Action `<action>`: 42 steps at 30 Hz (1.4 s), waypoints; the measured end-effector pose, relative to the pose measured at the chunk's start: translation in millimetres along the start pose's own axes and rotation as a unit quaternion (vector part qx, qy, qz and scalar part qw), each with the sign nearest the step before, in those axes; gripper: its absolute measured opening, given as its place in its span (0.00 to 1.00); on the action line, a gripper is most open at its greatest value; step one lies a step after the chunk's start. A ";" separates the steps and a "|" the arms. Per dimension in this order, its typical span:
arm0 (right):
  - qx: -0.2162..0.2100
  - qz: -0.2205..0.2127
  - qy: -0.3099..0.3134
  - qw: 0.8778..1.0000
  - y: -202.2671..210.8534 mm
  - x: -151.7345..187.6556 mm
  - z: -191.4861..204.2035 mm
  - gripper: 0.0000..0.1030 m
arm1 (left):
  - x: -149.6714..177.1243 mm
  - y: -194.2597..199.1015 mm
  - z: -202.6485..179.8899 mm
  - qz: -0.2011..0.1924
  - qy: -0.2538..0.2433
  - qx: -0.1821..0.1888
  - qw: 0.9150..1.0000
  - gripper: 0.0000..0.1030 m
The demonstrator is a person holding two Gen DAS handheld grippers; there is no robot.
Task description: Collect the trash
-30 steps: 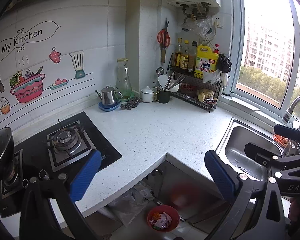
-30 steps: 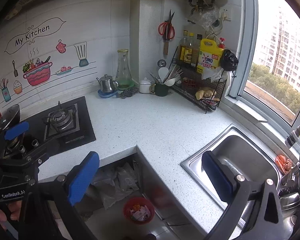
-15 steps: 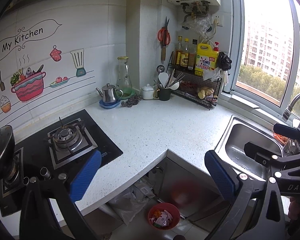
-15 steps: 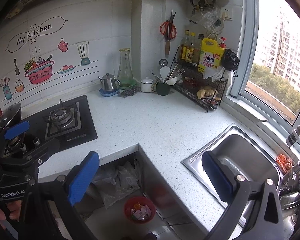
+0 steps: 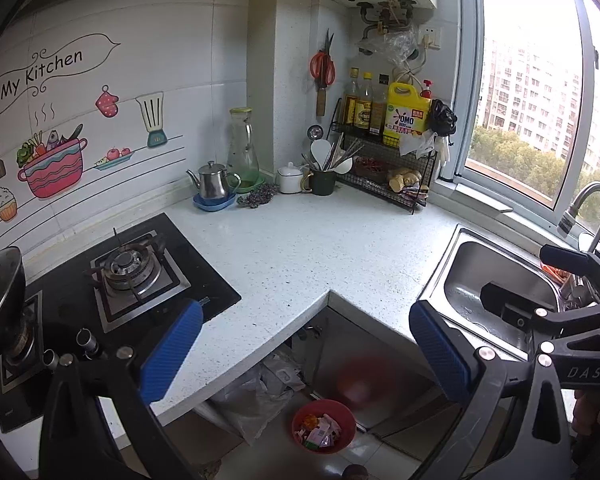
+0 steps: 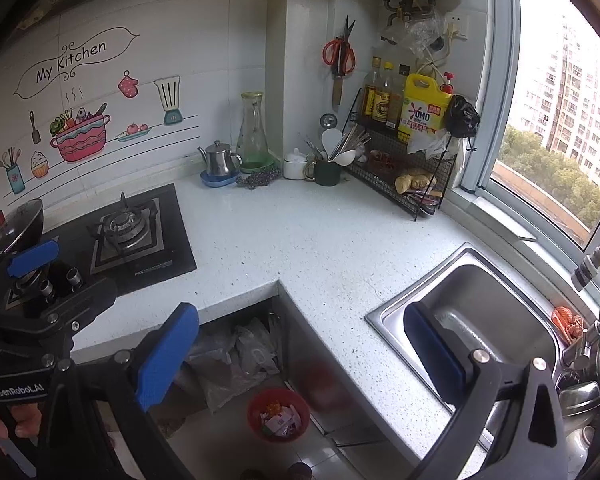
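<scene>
- Left wrist view: left gripper [image 5: 306,354] has its blue pads spread wide, nothing between them. It hangs above the inner corner of the countertop [image 5: 324,248], looking down past the edge.
- Right wrist view: right gripper [image 6: 300,356] likewise spread and empty, held over the countertop [image 6: 312,240] edge between the stove [image 6: 128,236] and the sink [image 6: 488,320]. The left gripper's body shows at lower left of this view, a hand [image 6: 4,428] on its handle.
- Trash location: all of it that I can see sits in the red bin [image 5: 324,426] on the floor under the counter corner, wrappers and scraps piled inside. Same red bin [image 6: 278,418] in the right view, next to crumpled plastic bags [image 6: 236,364] in the open cabinet space.
- Countertop itself shows no loose litter; only the kettle [image 5: 214,186], glass carafe [image 5: 242,148], utensil cup [image 5: 322,180] and wire rack [image 5: 388,160] along the back wall.
- Step, my read: either between pickups or near the end of collection. Both tongs are idle and high, well apart from anything graspable.
- Next move, judgement: scan for leftovers. The sink corner has an orange item [image 6: 566,322], too small to tell if it's trash or a scrubber. If nothing remains, go low for the bin rim or the bags, which calls for a big drop below counter level while clearing the counter edge.
</scene>
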State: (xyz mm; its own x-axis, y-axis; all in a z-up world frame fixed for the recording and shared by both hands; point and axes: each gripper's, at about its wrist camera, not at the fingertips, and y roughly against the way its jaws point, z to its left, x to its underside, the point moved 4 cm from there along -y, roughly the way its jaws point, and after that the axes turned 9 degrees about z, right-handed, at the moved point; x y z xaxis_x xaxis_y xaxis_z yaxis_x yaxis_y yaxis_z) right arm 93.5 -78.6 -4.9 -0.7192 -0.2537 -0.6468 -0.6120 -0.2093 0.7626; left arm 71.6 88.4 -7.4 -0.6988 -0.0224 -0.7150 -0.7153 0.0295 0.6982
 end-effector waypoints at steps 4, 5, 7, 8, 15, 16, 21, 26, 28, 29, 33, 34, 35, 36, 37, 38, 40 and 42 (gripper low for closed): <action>0.001 0.000 0.001 1.000 0.7 0.0 0.0 0.99 | 1.5 0.4 -0.8 0.000 0.003 0.000 1.000 0.99; 0.002 0.000 0.001 1.000 0.9 0.3 0.0 0.99 | 1.7 0.7 -1.0 0.000 0.003 -0.003 1.000 0.99; 0.003 0.000 0.002 1.000 1.7 0.6 -0.2 0.99 | 2.5 1.6 -1.9 -0.002 0.002 -0.008 1.000 0.99; 0.004 0.000 0.002 1.000 2.1 0.9 0.0 0.99 | 2.7 1.8 -2.0 -0.003 0.001 -0.010 1.000 0.99; 0.005 0.001 0.001 1.000 3.4 3.5 0.0 0.99 | 5.1 1.6 -3.6 0.000 -0.006 -0.020 1.000 0.99; 0.005 0.001 0.001 1.000 3.6 3.8 -0.3 0.99 | 5.7 1.7 -2.9 0.001 -0.006 -0.017 1.000 0.99; 0.006 0.000 0.000 1.000 4.2 4.3 -0.2 0.99 | 7.4 2.9 -2.0 0.002 -0.005 -0.014 1.000 0.99; 0.007 0.000 0.001 1.000 5.1 5.0 0.2 0.99 | 9.3 3.8 -0.7 0.003 0.001 -0.004 1.000 0.99; 0.006 0.001 0.001 1.000 5.4 5.6 0.4 0.99 | 10.2 3.9 -0.8 0.005 -0.001 -0.004 1.000 0.99; 0.007 0.000 0.001 1.000 5.5 5.6 0.3 0.99 | 10.6 4.0 -1.0 0.005 -0.002 -0.005 1.000 0.99; 0.006 0.002 0.000 1.000 6.1 6.0 -0.6 0.99 | 11.8 4.8 -3.0 0.006 -0.005 -0.007 1.000 0.99; 0.007 0.004 0.000 1.000 6.3 6.1 -0.7 0.99 | 11.9 4.9 -3.5 0.007 -0.006 -0.007 1.000 0.99; 0.006 0.005 0.000 1.000 6.8 6.5 -0.9 0.99 | 12.1 5.2 -3.8 0.007 -0.006 -0.008 1.000 0.99; 0.007 0.006 0.000 1.000 6.9 7.3 -0.2 0.99 | 12.5 5.4 -3.9 0.008 -0.006 -0.010 1.000 0.99; 0.007 0.006 0.000 1.000 7.2 7.8 0.1 0.99 | 13.2 5.6 -4.1 0.009 -0.007 -0.012 1.000 0.99; 0.007 0.008 0.001 1.000 7.5 8.1 0.4 0.99 | 13.8 5.8 -4.2 0.009 -0.007 -0.014 1.000 0.99; 0.008 0.010 0.001 1.000 7.3 9.0 1.2 0.99 | 14.8 5.3 -4.0 0.012 -0.006 -0.011 1.000 0.99; 0.009 0.013 0.001 1.000 6.2 9.3 1.3 0.99 | 15.9 5.2 -4.2 0.015 -0.006 -0.008 1.000 1.00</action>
